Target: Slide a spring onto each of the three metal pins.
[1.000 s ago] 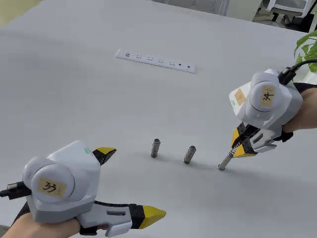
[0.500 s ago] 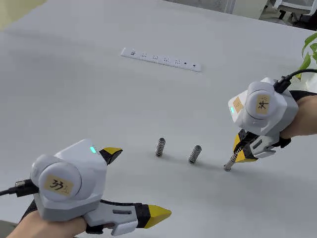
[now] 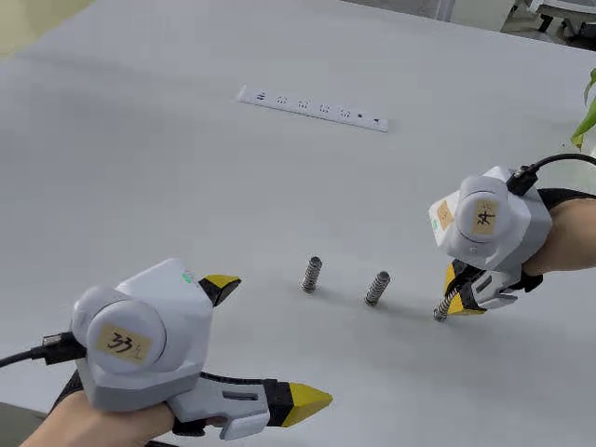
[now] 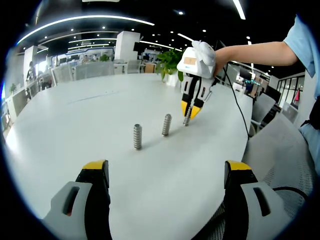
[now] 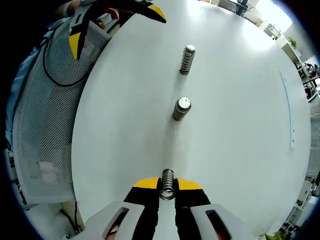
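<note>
Two metal pins stand on the white table, each with a spring on it: one [image 3: 312, 274] [image 4: 137, 136] [image 5: 187, 59] and a second [image 3: 377, 288] [image 4: 166, 124] [image 5: 182, 108]. To their right my right gripper [image 3: 455, 300] [image 4: 191, 109] [image 5: 168, 186] is shut on a third spring [image 3: 444, 305] [image 5: 167, 181], held low over the third pin close to the tabletop. My left gripper [image 3: 265, 343] [image 4: 166, 172] hovers at the near left, jaws wide open with nothing between them.
A white power strip [image 3: 312, 108] lies at the far side of the table. A green plant [image 3: 589, 112] shows at the right edge. The table's curved near edge [image 4: 215, 200] lies just under my left gripper.
My right gripper has come down with the spring, so less bare pin shows beneath it. The left gripper stays open in much the same place; the head camera has shifted.
</note>
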`<act>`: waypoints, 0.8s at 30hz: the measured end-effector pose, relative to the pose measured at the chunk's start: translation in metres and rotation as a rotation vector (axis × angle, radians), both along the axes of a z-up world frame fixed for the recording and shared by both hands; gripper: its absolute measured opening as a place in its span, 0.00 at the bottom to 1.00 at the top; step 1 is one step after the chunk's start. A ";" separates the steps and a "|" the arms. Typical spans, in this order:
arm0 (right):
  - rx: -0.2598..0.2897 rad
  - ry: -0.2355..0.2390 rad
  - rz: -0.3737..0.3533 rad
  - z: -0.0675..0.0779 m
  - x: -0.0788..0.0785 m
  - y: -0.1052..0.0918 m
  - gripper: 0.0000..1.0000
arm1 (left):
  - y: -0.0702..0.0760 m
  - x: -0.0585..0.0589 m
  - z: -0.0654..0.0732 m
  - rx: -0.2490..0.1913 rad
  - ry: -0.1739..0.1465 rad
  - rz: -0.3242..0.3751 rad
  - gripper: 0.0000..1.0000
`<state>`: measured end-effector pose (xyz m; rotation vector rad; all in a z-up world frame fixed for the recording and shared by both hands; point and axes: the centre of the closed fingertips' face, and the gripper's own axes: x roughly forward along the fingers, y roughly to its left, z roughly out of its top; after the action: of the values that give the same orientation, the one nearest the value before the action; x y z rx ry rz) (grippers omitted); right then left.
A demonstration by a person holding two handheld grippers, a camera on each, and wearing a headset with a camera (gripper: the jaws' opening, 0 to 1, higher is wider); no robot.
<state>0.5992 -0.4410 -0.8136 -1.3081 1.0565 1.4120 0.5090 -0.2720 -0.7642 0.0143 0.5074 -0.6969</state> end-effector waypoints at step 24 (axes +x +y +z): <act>0.029 0.025 -0.049 -0.010 -0.003 0.002 0.28 | -0.002 -0.002 -0.003 -0.005 0.013 -0.006 0.94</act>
<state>0.5966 -0.4392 -0.8232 -1.2387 1.0739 1.4051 0.5070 -0.2736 -0.7667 0.0064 0.5186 -0.7043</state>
